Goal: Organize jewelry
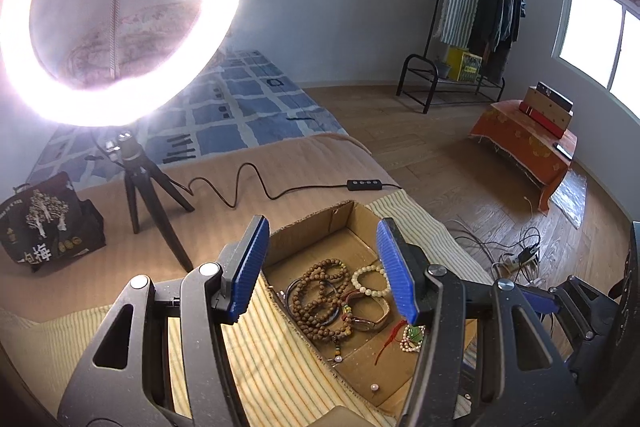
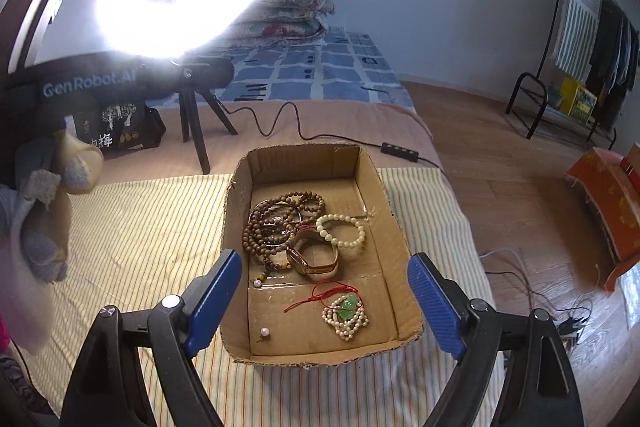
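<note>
Now hovering over the box (image 2: 394, 227) on a striped cloth (image 2: 140, 227) spread on the bed: both tools spread wide, pinching nothing. Left tool (image 1: 322, 267) poised above the box's left side, right tool (image 2: 326, 303) above its near end. Inside the box, a tangle: brown bead strand (image 2: 272, 223) coiled at the far left, white bracelet (image 2: 341, 230) just beside it to the right, watch (image 2: 314, 259) touching both at the near side. Well apart from that heap, toward the near right corner, a small pearl string with a green pendant (image 2: 346, 309) and a red cord (image 2: 320, 293) trailing off to the left. Two loose pearls as well, one by the brown beads (image 2: 257, 283), one near the front wall (image 2: 264, 333). Likely still early (nothing sorted or lifted out). Pendant cluster straight ahead of the right tool and below it, lying roughly crosswise between its spread fingers, so probably the right hand's easier pick. Brown heap nearer the left tool. Snag risk judged high where strands overlap; cord prone to drag.
</note>
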`<state>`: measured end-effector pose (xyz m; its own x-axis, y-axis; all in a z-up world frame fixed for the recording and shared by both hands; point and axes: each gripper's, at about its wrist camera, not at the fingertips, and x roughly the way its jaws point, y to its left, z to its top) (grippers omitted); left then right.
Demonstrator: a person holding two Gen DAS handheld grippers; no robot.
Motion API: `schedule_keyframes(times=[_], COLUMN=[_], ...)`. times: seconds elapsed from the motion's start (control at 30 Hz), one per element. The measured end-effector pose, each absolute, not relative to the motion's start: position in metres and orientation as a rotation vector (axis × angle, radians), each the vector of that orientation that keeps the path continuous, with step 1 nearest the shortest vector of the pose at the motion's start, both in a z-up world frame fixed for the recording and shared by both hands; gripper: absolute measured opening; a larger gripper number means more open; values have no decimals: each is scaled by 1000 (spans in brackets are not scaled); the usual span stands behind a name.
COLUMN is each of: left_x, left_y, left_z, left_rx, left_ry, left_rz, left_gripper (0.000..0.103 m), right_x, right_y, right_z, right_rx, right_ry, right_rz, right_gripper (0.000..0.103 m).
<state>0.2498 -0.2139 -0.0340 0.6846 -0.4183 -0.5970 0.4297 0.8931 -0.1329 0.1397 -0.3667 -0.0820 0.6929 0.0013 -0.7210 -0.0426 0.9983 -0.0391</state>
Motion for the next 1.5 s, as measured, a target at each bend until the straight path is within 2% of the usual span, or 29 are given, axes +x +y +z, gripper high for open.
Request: schedule_keyframes(times=[0.37,0.67,0.73,0.8,0.97,1.5], left_x=[201,153,143,131,107,80], left_y=[-168,-124,-119,-115,-107,-99], left_z=[0,10,10,12,14,17], left_rx=[20,31,38,45,85,100], left_ry=[595,577,579,571,535,525], left_rz=[-455,-442,-440,-441,-426,-418], left_gripper=[57,58,62,73,80,86], right_x=[102,71,66,62,58,52], right_y=[-343,-328,-325,-323,-321,-328], right_z=[-49,-34,-33,-32,-31,-27], right_rx=[-66,-36,-33,-28,-18,-5], right_ry=[731,659,643,629,611,572], right_rz=[4,-6,-16,-30,-43,-87], right_gripper=[88,94,96,99,100,102])
